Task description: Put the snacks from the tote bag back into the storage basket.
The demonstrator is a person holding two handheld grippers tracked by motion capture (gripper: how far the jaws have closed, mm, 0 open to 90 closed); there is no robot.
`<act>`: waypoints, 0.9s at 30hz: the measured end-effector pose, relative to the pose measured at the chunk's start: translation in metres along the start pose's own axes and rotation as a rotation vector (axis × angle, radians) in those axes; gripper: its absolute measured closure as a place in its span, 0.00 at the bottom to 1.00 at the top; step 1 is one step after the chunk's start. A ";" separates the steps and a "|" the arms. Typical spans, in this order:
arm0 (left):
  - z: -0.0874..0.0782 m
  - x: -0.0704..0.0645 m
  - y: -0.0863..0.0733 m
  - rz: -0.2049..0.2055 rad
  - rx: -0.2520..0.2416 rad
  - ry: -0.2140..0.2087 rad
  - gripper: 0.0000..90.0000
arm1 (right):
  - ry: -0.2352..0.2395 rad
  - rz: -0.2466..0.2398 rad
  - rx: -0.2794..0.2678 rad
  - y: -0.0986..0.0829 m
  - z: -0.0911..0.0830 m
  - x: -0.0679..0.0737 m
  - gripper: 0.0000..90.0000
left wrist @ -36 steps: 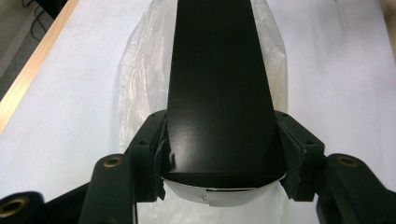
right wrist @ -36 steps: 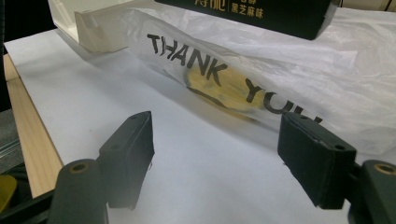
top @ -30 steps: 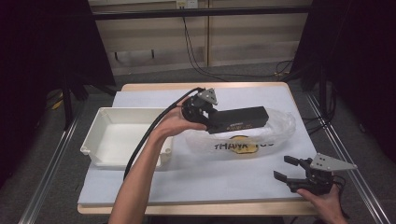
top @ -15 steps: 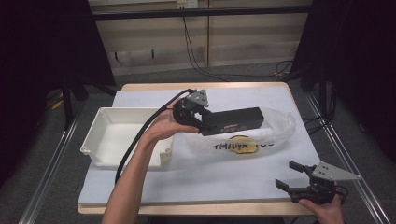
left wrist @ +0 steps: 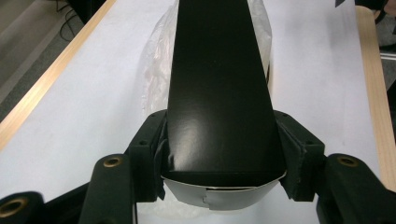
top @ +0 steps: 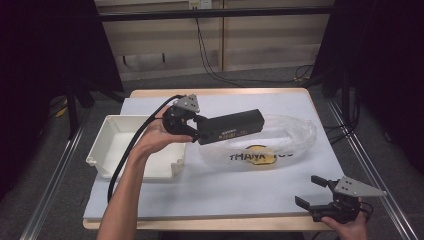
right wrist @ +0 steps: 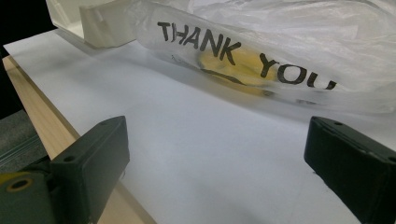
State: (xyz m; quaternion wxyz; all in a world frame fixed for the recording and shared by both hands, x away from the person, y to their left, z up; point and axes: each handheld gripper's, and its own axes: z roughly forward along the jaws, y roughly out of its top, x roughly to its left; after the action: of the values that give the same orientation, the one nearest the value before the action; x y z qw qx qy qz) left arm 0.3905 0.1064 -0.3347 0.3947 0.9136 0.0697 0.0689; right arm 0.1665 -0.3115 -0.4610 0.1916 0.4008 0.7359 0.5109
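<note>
Black box (top: 230, 127), long, clamped at one end by left gripper (top: 192, 127), above plastic bag (top: 280, 142). Right gripper (top: 312, 192), jaws spread, empty, at table's (top: 210, 185) five o'clock.

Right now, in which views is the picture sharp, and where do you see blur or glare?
High view: evenly lit table, dark surroundings, all fairly sharp. Left gripper view: soft sheen on the black box; the near jaws look slightly soft. Right gripper view: the jaws are blurred, the print on the plastic bag is readable, with mild glare on its folds.

Matt black box (top: 231, 127) (faint sheen), crinkly clear plastic bag (top: 280, 142), smooth white plastic tray (top: 112, 145).
</note>
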 end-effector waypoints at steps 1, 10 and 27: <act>0.000 -0.001 -0.002 0.000 0.001 -0.005 0.48 | 0.002 0.000 -0.001 0.000 0.000 0.000 0.07; -0.019 0.003 -0.014 -0.013 -0.017 -0.009 0.48 | 0.005 -0.014 0.005 0.001 0.002 -0.003 0.07; -0.053 0.009 -0.042 -0.047 -0.007 -0.006 0.49 | 0.002 -0.007 0.011 0.002 0.004 -0.007 0.07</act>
State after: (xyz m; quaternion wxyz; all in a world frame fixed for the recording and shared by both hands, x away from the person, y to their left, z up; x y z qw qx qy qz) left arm 0.3864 0.1742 -0.3291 0.3998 0.9104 0.0898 0.0569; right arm 0.1736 -0.3142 -0.4617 0.1906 0.3990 0.7402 0.5066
